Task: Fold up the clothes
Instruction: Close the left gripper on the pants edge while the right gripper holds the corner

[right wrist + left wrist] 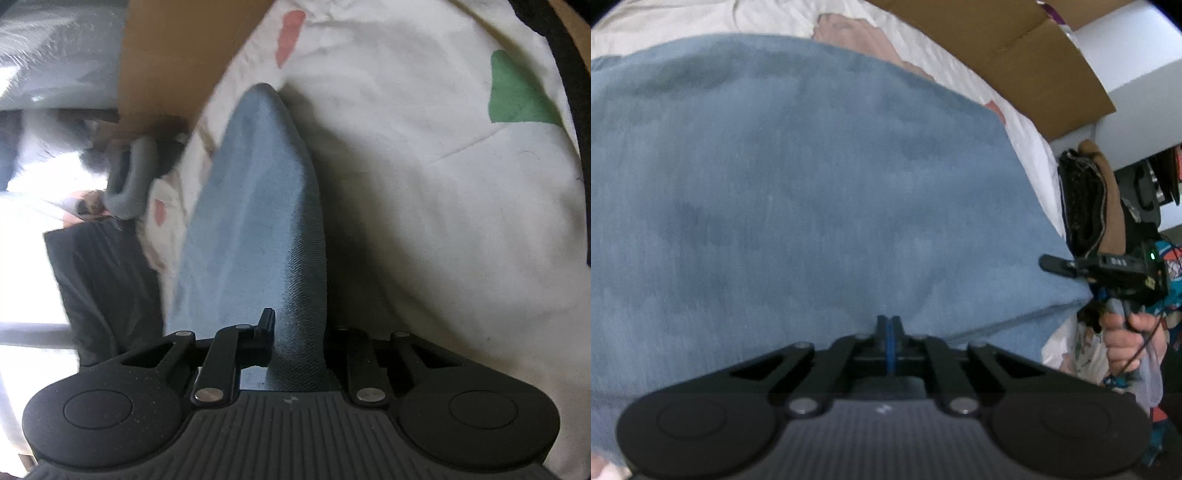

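Observation:
A blue garment (798, 192) lies spread wide over a white bed sheet (964, 77) with pink patches. My left gripper (888, 325) is shut on the garment's near edge, its two fingers pressed together. In the left wrist view my right gripper (1057, 264) shows at the garment's right corner, held by a hand (1123, 338). In the right wrist view the garment (255, 206) rises as a folded ridge running away from my right gripper (291, 326), which is shut on it. Only one black finger (266, 321) shows; the cloth hides the other.
A brown cardboard box (1015, 40) stands past the bed's far edge, and shows again (173, 55) in the right wrist view. The sheet (424, 177) has a green patch (517, 99). A black bag (107, 284) and a grey padded ring (129, 181) sit to the left.

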`<state>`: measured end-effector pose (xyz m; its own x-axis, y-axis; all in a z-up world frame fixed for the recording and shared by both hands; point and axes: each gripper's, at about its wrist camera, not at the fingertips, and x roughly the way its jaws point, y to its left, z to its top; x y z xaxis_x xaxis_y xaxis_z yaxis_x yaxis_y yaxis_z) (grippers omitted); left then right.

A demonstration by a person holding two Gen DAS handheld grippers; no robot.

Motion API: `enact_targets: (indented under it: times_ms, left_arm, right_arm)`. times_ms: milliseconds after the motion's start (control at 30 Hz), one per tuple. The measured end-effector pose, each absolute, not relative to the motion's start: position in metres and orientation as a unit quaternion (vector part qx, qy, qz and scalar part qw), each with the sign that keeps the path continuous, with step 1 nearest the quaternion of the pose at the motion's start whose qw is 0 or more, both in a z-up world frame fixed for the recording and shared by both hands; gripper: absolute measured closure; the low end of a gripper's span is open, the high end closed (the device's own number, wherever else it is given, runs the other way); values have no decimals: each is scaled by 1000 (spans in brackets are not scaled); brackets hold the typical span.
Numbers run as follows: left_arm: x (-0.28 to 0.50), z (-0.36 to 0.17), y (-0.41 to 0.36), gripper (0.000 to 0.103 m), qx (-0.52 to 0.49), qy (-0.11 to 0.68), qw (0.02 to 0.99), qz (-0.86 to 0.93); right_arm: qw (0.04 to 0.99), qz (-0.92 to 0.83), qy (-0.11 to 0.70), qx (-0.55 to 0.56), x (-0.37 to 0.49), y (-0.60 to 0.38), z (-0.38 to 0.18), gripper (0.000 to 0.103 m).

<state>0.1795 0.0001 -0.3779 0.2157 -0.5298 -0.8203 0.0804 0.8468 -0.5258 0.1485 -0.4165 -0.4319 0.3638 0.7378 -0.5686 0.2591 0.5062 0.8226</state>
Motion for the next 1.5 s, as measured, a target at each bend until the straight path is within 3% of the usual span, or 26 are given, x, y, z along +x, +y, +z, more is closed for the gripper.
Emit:
enact_targets:
  times_ms: [800,1000,1500]
  left_arm:
    - [140,-369,3,99,-153,640,713,-240]
    - [167,-341,18,88,-171,602,746,-229]
    - [211,-356,-4,92,-162,596,769,-166]
  right_arm:
    - [692,177,544,440,155,-406,-435,83]
    - [696,177,543,435,156,-405,-433,82]
    - [696,177,547,429,157,-404,-432,82]
